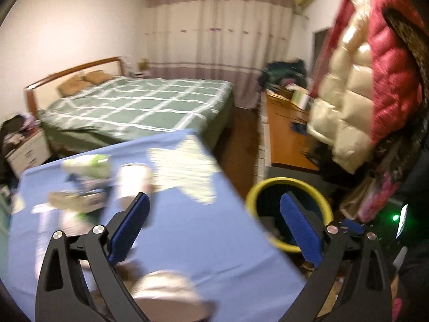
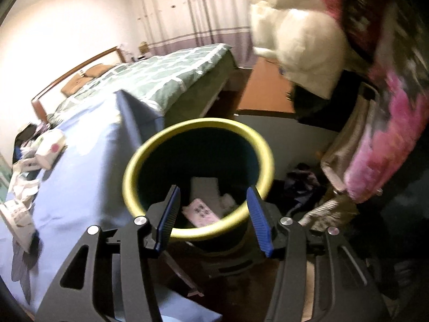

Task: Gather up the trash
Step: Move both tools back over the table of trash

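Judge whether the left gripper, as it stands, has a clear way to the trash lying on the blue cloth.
Probably yes: the left gripper is open and empty, and nothing stands between it and the blurred trash on the blue cloth.

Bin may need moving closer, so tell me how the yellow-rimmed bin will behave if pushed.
The bin looks tall and narrow, so a high push may tip it. Only a few scraps lie inside, so it is probably light and should slide easily. Its rim looks rigid, unlikely to fold.

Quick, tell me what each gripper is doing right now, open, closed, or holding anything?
Left gripper: open wide, nothing between the pads, above the blue cloth.
Right gripper: open, holding nothing, above the yellow-rimmed bin.
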